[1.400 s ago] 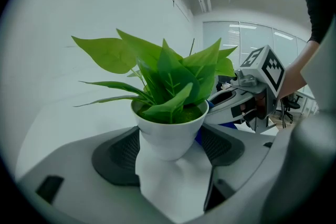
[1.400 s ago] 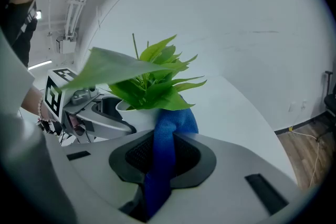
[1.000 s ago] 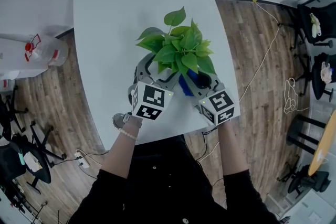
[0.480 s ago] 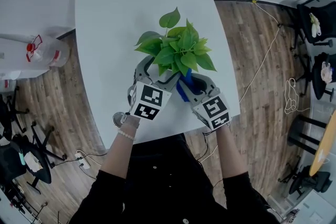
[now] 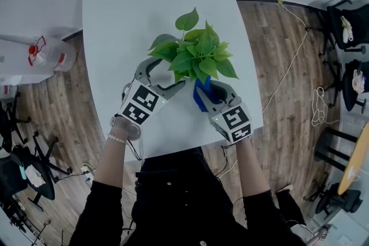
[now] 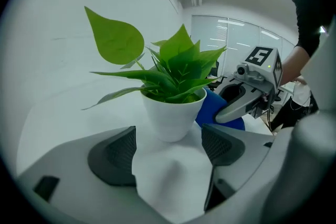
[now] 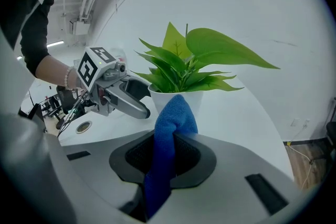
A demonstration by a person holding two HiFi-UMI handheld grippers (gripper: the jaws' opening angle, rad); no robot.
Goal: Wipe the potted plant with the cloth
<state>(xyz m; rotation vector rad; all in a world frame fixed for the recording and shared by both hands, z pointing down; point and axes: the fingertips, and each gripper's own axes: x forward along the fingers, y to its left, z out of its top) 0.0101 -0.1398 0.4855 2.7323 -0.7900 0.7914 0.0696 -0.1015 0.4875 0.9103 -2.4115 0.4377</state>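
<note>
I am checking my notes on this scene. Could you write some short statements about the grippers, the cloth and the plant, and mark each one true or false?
1. The right gripper is shut on the blue cloth. True.
2. The left gripper is clamped on the white pot. False: its jaws stand apart and the pot is beyond them, untouched.
3. The plant stands upright on the white table. True.
4. The cloth lies flat on the table. False: it is held up in the right gripper, close beside the pot.
5. The pot is blue. False: it is white; only the cloth is blue.
</note>
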